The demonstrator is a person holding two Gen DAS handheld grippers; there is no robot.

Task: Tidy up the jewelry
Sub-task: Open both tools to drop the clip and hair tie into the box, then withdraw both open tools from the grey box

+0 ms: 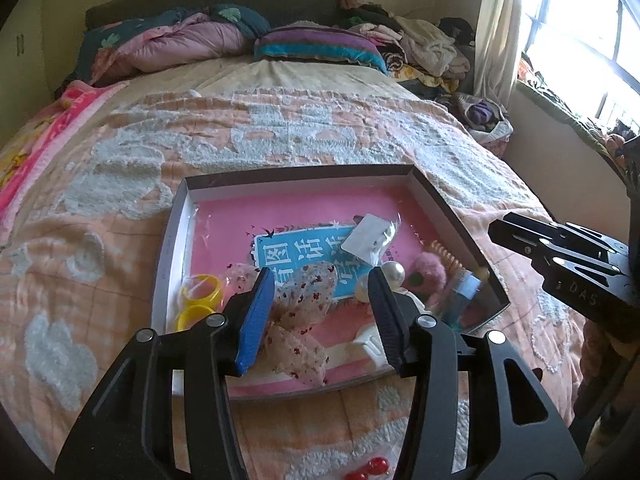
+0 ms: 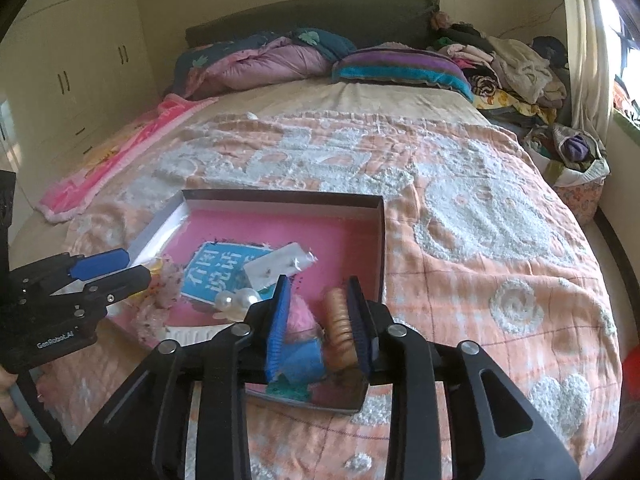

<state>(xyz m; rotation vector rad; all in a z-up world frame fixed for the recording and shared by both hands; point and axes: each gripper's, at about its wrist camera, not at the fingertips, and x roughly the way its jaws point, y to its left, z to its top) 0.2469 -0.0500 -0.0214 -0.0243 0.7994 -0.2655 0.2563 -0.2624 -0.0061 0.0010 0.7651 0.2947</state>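
A shallow box [image 1: 182, 216] with a pink floor lies on the bed and holds jewelry; it also shows in the right wrist view [image 2: 380, 240]. My left gripper [image 1: 322, 284] is open above a floral fabric scrunchie [image 1: 306, 300] in the box's near part. Two yellow rings [image 1: 200, 300], a pearl clip [image 1: 390, 272], a pink pompom [image 1: 430, 272], an orange coil tie [image 1: 448, 258] and a carded earring packet [image 1: 370, 236] lie inside. My right gripper [image 2: 318, 292] is open over the pink pompom [image 2: 302, 318] and orange coil tie [image 2: 338, 320], holding nothing.
The box sits on an orange and white quilt [image 1: 280, 136]. Pillows and folded bedding [image 1: 200, 40] lie at the headboard, a clothes pile [image 1: 420, 48] at the far right. Two red beads [image 1: 370, 468] lie on the quilt near me. A window [image 1: 580, 40] is at the right.
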